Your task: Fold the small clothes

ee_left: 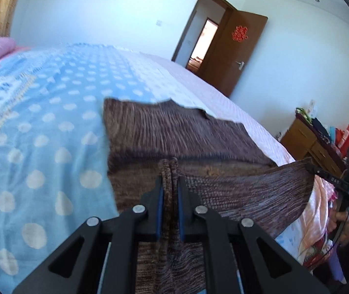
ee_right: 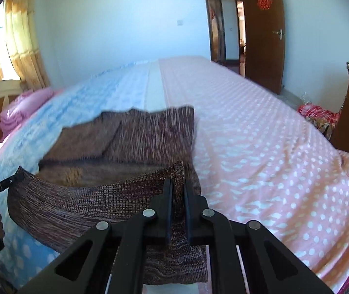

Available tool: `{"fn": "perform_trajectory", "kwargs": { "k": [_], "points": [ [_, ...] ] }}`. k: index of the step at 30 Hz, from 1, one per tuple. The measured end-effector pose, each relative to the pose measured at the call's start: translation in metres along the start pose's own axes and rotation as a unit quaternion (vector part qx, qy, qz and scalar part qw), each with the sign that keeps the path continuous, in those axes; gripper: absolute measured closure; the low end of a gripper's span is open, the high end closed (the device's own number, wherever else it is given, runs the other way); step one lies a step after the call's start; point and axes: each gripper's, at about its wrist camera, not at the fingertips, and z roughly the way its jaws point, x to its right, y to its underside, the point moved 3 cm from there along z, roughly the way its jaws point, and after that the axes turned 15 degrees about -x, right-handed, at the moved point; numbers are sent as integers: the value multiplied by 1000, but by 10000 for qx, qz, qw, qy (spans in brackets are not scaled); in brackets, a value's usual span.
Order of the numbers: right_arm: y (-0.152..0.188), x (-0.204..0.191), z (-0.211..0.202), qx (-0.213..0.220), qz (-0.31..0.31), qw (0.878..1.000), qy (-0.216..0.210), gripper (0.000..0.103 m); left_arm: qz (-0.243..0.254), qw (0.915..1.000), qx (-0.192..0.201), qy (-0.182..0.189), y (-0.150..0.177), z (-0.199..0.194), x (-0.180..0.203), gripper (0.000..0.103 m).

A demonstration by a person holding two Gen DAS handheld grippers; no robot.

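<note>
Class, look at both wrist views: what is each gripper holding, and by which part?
Both hold the brown knitted garment by its near edge: the left gripper at one end, the right gripper at the other.

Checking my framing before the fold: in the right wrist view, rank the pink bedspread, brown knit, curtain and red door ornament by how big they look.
1. Pink bedspread
2. Brown knit, though it sits nearest the lens, which inflates it
3. Curtain
4. Red door ornament, far off and tiny

Both grippers are matte black linkages with round silver rivets; the left gripper (ee_left: 170, 169) carries blue pads.
</note>
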Motion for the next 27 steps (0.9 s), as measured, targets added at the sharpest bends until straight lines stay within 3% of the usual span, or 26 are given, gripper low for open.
{"fn": "perform_trajectory", "kwargs": {
  "k": [6, 14, 27],
  "points": [
    [-16, -23, -5, 296, -456, 9976, 427, 95, -258, 9995, 72, -150, -17, 5, -4, 93],
    [-50, -35, 3, 494, -671, 9952, 521, 95, -581, 9976, 5, -366, -47, 16, -19, 93],
    [-135, -30, 65, 430, -657, 9948, 653, 95, -773, 9952, 6, -599, -123, 51, -46, 93]
  ]
}}
